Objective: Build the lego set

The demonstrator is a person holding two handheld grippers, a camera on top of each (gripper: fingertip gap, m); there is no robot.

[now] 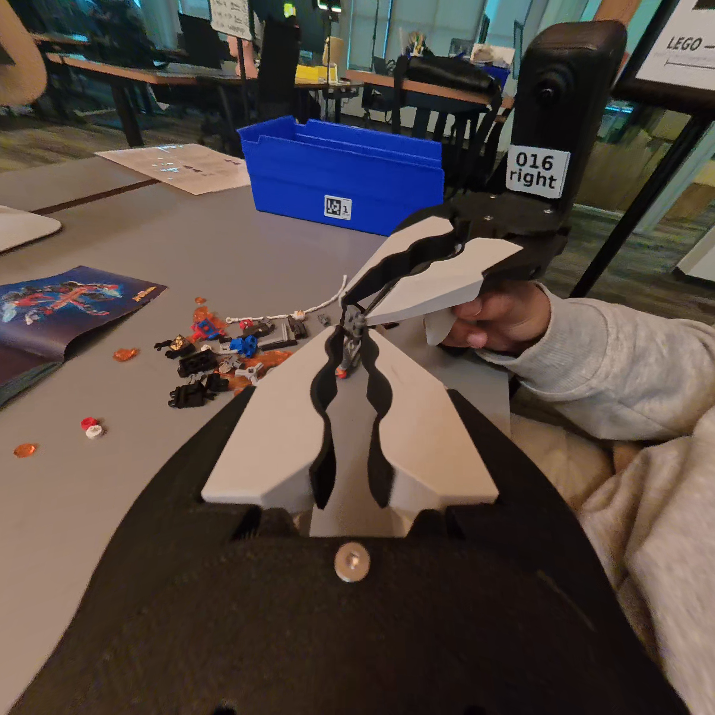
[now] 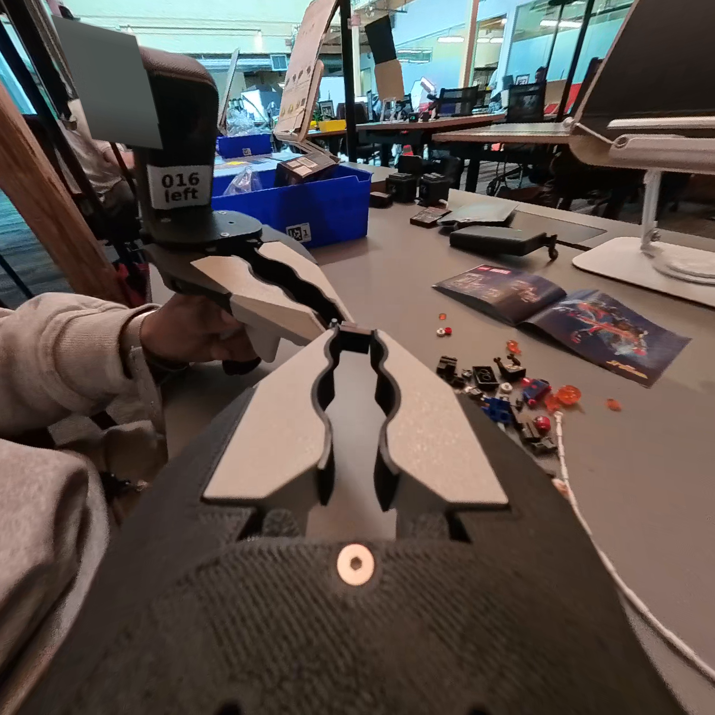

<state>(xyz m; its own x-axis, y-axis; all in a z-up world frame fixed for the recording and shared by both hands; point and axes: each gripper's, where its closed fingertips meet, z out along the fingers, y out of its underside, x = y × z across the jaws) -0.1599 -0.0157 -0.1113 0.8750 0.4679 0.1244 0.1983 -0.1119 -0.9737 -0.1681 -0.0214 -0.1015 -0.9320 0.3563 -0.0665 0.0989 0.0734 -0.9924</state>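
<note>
A: Left gripper (image 1: 350, 336): fingertips clenched on a small grey brick assembly (image 1: 351, 348), held above the grey table (image 1: 116, 503). An orange-tipped end of the assembly hangs down between the fingers.

B: Right gripper (image 2: 353, 342): clamped on a small black brick (image 2: 353, 340) at the fingertips. In the left wrist view the right gripper's tips meet the top of the grey assembly, so the two claws touch nose to nose.

A: A hand (image 1: 499, 321) in a pale sleeve grips the right gripper's handle.

B: Around them: a scatter of loose bricks (image 1: 216, 360), black, blue, red and clear orange, lies on the table just left of the left gripper. A white string piece (image 1: 321, 307) runs behind the scatter.

A: An open instruction booklet (image 1: 58, 309) lies farther left. A blue bin (image 1: 348, 174) stands at the back of the table, well apart from both grippers.
</note>
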